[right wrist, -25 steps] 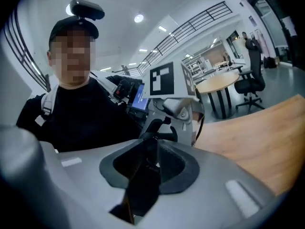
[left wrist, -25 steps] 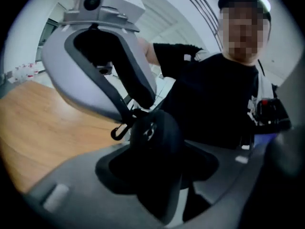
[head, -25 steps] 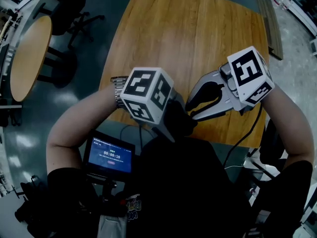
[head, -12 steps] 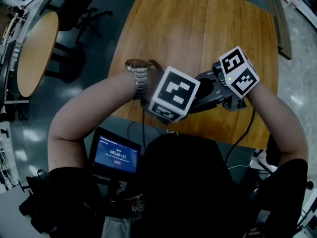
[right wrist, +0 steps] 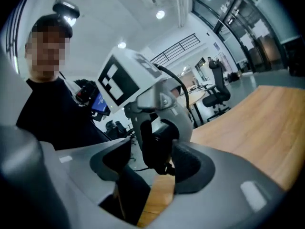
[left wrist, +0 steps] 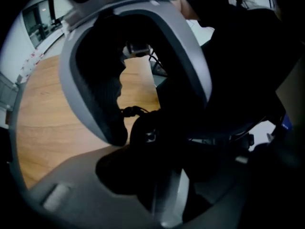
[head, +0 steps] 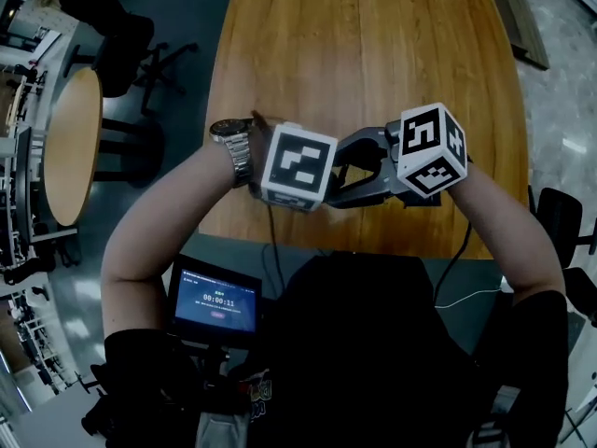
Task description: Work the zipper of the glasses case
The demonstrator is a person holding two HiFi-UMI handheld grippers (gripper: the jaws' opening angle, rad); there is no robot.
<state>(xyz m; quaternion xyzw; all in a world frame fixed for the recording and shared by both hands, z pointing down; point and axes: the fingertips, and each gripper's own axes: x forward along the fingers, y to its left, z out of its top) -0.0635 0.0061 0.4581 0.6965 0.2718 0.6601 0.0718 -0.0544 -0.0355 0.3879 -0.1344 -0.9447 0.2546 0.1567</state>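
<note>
The black glasses case (right wrist: 155, 147) is held in the air over the wooden table (head: 373, 54), clasped across its width by my left gripper (head: 334, 177). In the left gripper view the case (left wrist: 143, 147) fills the space between my own jaws, with a small black pull cord (left wrist: 133, 111) at its end. My right gripper (head: 353, 161) faces the left one, its grey jaws arched round the case's end. Its jaws are opening, and its pads (right wrist: 190, 168) stand clear of the case. In the head view the marker cubes hide most of the case.
A small screen (head: 218, 300) sits at the person's lap, below the table's near edge. A round wooden table (head: 70, 147) and office chairs (head: 121, 45) stand to the left on the dark floor. A metal watch (head: 238, 147) is on the left wrist.
Both grippers have moved away from the body, over the table, and drawn close together tip to tip. The left cube has turned, and the right jaws stand wider apart.
</note>
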